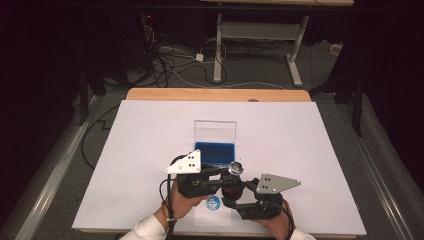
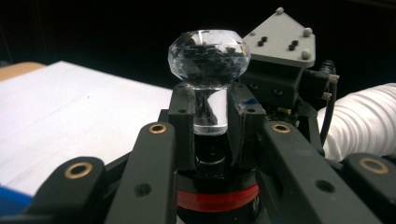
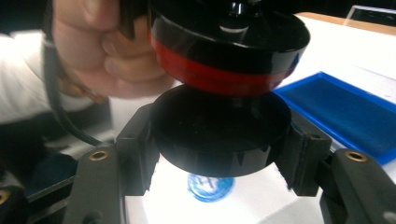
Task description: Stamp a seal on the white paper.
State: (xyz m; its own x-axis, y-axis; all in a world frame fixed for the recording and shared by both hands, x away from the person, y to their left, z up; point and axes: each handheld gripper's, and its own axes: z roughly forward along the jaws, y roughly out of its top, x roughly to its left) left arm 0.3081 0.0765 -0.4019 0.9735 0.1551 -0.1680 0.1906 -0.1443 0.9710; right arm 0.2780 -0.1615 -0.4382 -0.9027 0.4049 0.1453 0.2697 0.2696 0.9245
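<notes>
A stamp with a clear faceted knob (image 2: 208, 53) and a black body with a red band (image 3: 224, 70) hangs above the table's front middle (image 1: 231, 187). My left gripper (image 2: 210, 116) is shut on the stamp's clear stem just under the knob. Directly below the stamp's body is a round black cap (image 3: 219, 130), with a narrow gap between the two. My right gripper (image 3: 219, 154) is shut on this cap from both sides. Both grippers meet at the stamp, the left gripper (image 1: 226, 175) from the left and the right gripper (image 1: 235, 201) from the front right.
A blue ink pad (image 1: 215, 152) lies open behind the stamp, its clear lid (image 1: 215, 131) standing upright. A round blue print (image 3: 210, 186) marks the small paper under the cap. A white sheet (image 1: 310, 150) covers the table, with room on either side.
</notes>
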